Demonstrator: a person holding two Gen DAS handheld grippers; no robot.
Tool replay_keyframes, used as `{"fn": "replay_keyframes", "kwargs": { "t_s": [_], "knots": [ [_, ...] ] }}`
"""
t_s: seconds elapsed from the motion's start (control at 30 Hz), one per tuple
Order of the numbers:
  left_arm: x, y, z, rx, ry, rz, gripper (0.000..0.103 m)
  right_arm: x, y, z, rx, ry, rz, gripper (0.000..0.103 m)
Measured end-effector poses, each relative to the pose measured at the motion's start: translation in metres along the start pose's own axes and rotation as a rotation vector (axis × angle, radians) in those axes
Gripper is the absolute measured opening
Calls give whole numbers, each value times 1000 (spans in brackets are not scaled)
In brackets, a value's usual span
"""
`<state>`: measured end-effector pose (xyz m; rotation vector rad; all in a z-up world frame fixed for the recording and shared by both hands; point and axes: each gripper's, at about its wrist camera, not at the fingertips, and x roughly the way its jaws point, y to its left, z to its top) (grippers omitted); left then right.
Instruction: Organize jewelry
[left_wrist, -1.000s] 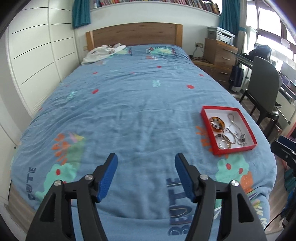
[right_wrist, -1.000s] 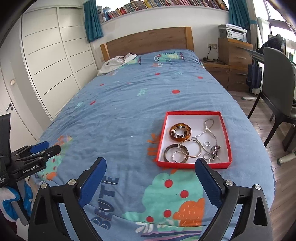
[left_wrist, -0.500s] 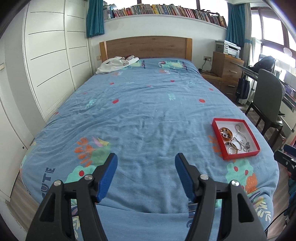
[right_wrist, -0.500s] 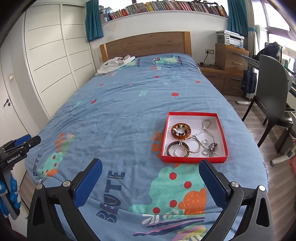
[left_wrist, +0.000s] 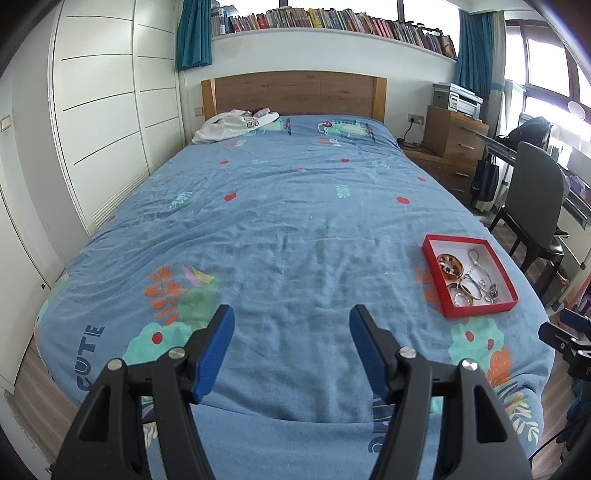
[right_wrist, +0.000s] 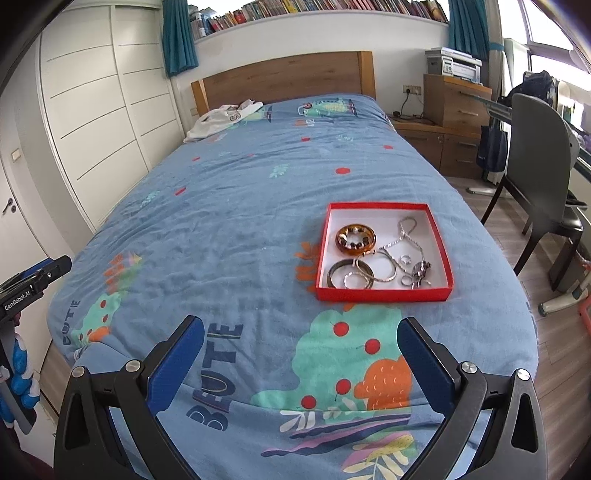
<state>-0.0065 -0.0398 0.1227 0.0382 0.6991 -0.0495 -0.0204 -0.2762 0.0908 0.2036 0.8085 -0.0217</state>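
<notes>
**Both grippers empty over bed, jewelry in red box**

Right gripper (right_wrist: 301, 350) fingers (right_wrist: 177, 363) spread wide, just been opening, nothing between them, above the blue bedspread (right_wrist: 240, 221). Left gripper (left_wrist: 291, 343) fingers (left_wrist: 214, 350) apart, empty too. Red box (right_wrist: 382, 294) sits on the bedspread at 12 o'clock of the right gripper, at 2 o'clock of the left. Inside: amber bangle (right_wrist: 355, 239), metal bangles (right_wrist: 351, 275), silver chain (right_wrist: 406, 230), small rings. Grey chair (right_wrist: 535, 147) beside bed at 2 o'clock.
</notes>
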Motion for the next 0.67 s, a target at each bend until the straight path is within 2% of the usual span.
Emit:
{"fn": "replay_keyframes", "kwargs": {
  "t_s": [0.37,0.67],
  "knots": [
    [19,-7,-15,10,48,8,63,15,-13,-14,15,35,-26,102],
    [22,-18,-19,29,67,-28,63,17,-18,-15,23,31,-28,102]
  ]
}}
